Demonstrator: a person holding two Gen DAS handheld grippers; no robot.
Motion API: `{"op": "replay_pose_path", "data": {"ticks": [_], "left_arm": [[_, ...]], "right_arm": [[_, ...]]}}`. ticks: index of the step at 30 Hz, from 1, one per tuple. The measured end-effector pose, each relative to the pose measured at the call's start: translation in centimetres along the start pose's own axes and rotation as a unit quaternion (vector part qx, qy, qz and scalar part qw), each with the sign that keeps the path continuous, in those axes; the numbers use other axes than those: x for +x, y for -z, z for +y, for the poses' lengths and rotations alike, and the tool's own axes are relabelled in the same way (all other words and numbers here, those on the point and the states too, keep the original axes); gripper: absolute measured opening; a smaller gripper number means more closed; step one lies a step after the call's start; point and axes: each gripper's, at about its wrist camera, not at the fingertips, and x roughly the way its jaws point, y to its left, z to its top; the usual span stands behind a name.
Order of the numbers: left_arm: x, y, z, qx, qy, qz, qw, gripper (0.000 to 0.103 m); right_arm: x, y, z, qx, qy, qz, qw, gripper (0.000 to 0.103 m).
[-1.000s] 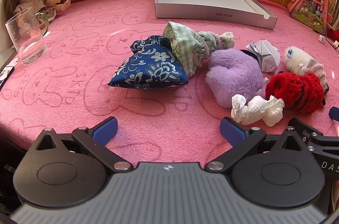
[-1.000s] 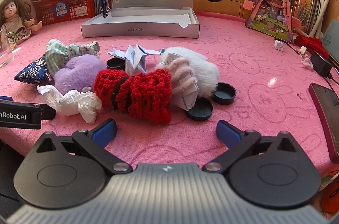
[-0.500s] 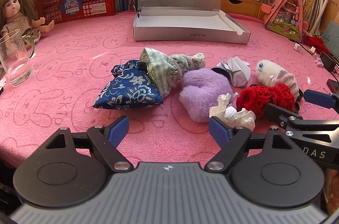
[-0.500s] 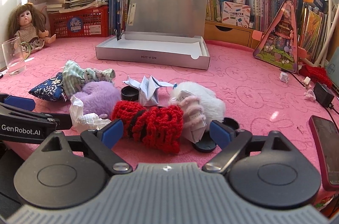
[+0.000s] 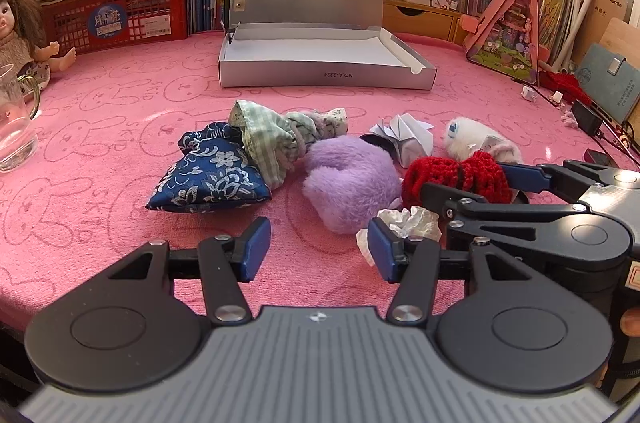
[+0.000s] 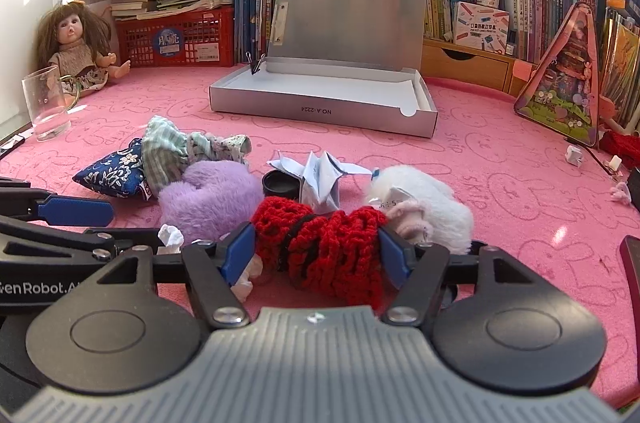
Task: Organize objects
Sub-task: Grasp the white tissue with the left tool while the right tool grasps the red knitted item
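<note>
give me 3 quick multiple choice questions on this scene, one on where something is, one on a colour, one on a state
1. Where is the glass?
A. inside the box
B. beside the doll
C. on the books

2. What colour is the knit item between the right gripper's fingers?
A. red
B. green
C. yellow

3. How is the box?
A. shut
B. lid up, nothing visible inside
C. lid up, full of toys

Key: 1 B, it stands next to the doll at the far left. 2 A, red yarn with a black band. 3 B, the lid stands up and the tray floor shows bare white.
</note>
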Motion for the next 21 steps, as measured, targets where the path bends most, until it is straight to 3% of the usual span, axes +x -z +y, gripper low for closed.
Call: {"op": "replay_pose_path", "data": {"ticks": [11, 15, 19, 21], "left_arm": [[0.1, 0.2, -0.2, 0.008, 0.007, -0.003, 0.9999, 0.06], [-0.1, 0.2, -0.3, 0.012, 0.013, -0.008, 0.9998, 0.061], [-0.1, 0.2, -0.2, 0.013, 0.011, -0.007, 0.9998, 0.062], [-0.1, 0.2, -0.2, 0.013, 0.01, -0.006, 0.9998, 0.062]], "right_arm": [[-1.1, -1.1, -1.0, 0.021, -0.012, -0.013, 1.0, 0.042], [-0.9, -1.0, -1.0, 0.011, -0.008, -0.014, 1.0, 0.047], [-0.2, -0.7, -0.6, 0.003, -0.016, -0.004, 1.0, 0.067], [0.4, -0.4, -0.3, -0.001, -0.015, 0.003, 1.0, 0.07]]}}
